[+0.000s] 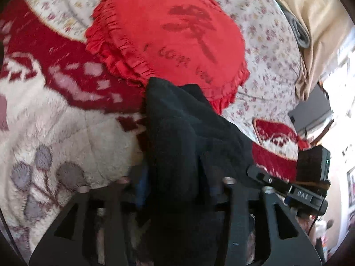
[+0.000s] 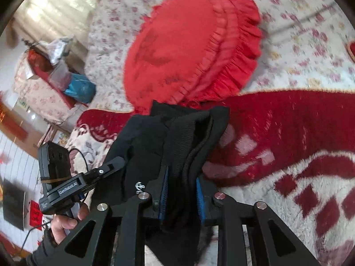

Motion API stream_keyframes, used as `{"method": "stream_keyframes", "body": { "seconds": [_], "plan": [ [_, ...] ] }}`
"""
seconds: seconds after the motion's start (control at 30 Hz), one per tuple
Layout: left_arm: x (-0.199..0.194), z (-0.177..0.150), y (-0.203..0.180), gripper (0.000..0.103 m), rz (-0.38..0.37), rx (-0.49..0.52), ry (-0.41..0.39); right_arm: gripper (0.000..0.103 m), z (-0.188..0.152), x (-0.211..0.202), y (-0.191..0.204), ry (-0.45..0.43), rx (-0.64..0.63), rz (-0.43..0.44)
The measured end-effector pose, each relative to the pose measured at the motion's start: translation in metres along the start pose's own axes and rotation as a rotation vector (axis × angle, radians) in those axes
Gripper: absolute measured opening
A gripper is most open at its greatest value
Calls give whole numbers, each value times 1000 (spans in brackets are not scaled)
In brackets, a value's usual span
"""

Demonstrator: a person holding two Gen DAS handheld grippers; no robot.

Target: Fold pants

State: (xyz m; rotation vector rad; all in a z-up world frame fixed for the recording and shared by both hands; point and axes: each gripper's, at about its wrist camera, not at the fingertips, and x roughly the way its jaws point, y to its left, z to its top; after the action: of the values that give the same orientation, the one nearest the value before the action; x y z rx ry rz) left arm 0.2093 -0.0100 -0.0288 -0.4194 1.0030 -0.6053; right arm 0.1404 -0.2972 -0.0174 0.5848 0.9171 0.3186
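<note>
The black pants [image 1: 188,137] hang bunched between both grippers, lifted above the bed. My left gripper [image 1: 175,177] is shut on the pants; the cloth drapes over its fingers and hides them. In the right wrist view my right gripper [image 2: 182,190] is shut on the ribbed waistband of the pants [image 2: 177,141], with its blue pads [image 2: 199,190] showing on either side of the cloth. The other gripper's body [image 2: 60,181] and the hand holding it show at the lower left there; the right gripper's body [image 1: 310,177] shows at the right of the left wrist view.
A round red frilled cushion [image 1: 168,37] lies on the bed just beyond the pants, also in the right wrist view [image 2: 190,51]. Under it are a red and white fleece blanket [image 1: 55,115] and a floral sheet [image 1: 266,51]. Bags and furniture [image 2: 66,77] stand beside the bed.
</note>
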Motion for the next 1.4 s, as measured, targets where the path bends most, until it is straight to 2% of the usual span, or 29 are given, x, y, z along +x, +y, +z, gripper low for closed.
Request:
{"method": "stream_keyframes", "body": {
  "seconds": [0.1,0.13,0.17,0.3,0.33,0.4,0.47,0.53,0.57,0.63,0.67,0.73,0.77,0.83,0.87,0.93,1.0,1.07,1.17,1.27,1.33,1.4],
  "plan": [
    [0,-5,6,57,-27,-8,-31,35,-1,2,-10,11,63,-2],
    [0,-6,6,57,-28,-5,-36,42,-2,2,-12,12,74,-7],
    [0,-7,6,58,-27,-5,-41,45,-3,2,-14,13,80,-13],
    [-4,-5,3,59,-6,-25,-5,46,-4,-5,-13,4,98,-9],
    [-10,-4,2,59,13,-31,5,46,-4,-13,-11,-31,100,-11],
    [-32,-6,-2,59,41,-26,-43,46,-6,-36,-3,-121,86,0],
    [-57,-14,-7,59,36,-16,-86,46,-14,-61,17,-200,-7,-31],
    [-69,-24,-14,59,10,1,-65,46,-26,-76,45,-230,-168,-66],
    [-74,-33,-21,59,-18,44,-35,44,-34,-79,60,-230,-256,-77],
    [-77,-47,-33,59,-17,132,-5,36,-51,-78,84,-212,-390,-71],
    [-77,-56,-39,59,14,203,8,32,-56,-75,89,-190,-427,-65],
    [-73,-66,-41,59,63,264,21,29,-62,-59,93,-132,-457,-94],
    [-68,-67,-37,59,82,265,43,29,-62,-49,88,-93,-450,-121],
    [-47,-67,-22,62,86,202,138,27,-63,-26,71,11,-406,-183],
    [-40,-68,-12,63,84,172,161,27,-64,-16,63,57,-389,-199],
    [-42,-70,-13,63,75,182,136,27,-65,-16,63,47,-409,-194],
    [-41,-72,-16,65,90,206,137,29,-69,-16,63,42,-423,-200],
    [-39,-77,-20,69,98,236,137,38,-72,-17,64,39,-443,-192],
    [-35,-80,-23,72,104,266,132,46,-74,-17,68,41,-450,-179],
    [-30,-76,-26,84,70,272,140,51,-73,-17,70,43,-450,-176],
    [-29,-75,-25,86,58,283,145,56,-71,-16,71,49,-433,-156],
    [-28,-76,-26,94,36,291,150,59,-71,-16,71,52,-424,-145]
  ]
}}
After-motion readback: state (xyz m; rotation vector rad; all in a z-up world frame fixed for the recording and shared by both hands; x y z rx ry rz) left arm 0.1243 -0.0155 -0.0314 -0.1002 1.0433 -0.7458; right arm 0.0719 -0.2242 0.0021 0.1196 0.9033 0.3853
